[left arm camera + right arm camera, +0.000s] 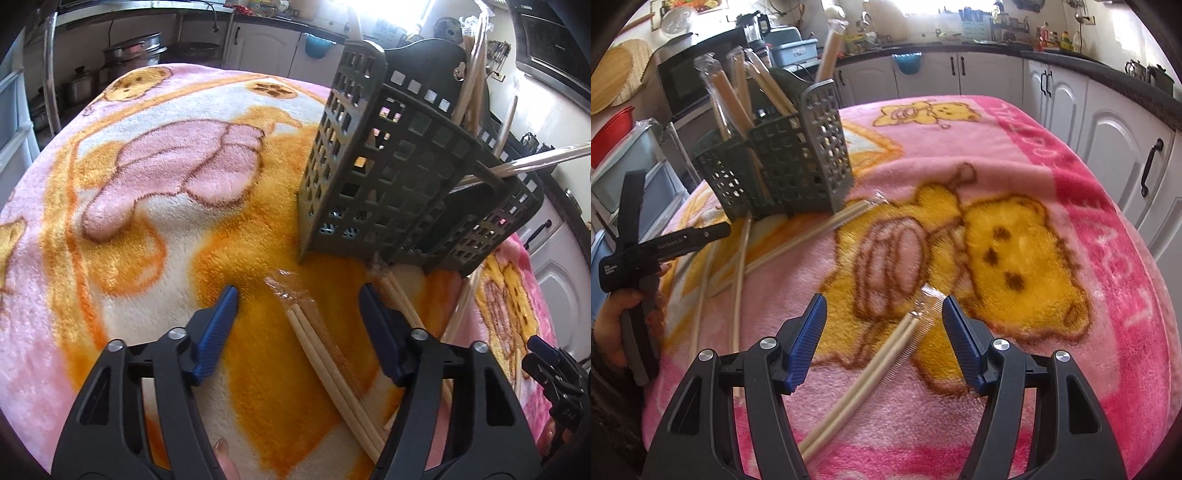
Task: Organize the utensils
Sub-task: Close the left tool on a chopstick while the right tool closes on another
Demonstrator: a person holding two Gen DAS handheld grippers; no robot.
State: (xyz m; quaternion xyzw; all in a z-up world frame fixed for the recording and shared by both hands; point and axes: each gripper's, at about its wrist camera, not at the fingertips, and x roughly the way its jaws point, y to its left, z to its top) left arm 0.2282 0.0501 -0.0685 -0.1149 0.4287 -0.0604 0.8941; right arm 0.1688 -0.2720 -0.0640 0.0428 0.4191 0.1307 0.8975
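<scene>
A dark grey slotted utensil basket [391, 177] stands on a pink and orange fleece blanket [147, 184]; it also shows in the right wrist view [783, 162], holding several wrapped chopstick pairs [731, 96]. My left gripper [299, 306] is open, just above a wrapped chopstick pair [325, 365] lying between its fingers. My right gripper [882, 314] is open over another wrapped chopstick pair [871, 373] on the blanket. More wrapped pairs [798, 240] lie loose in front of the basket.
The left gripper's body [639, 258] and the hand holding it show at the left of the right wrist view. Kitchen cabinets [997, 77] and a cluttered counter ring the table. Steel pots [129, 55] stand behind at far left.
</scene>
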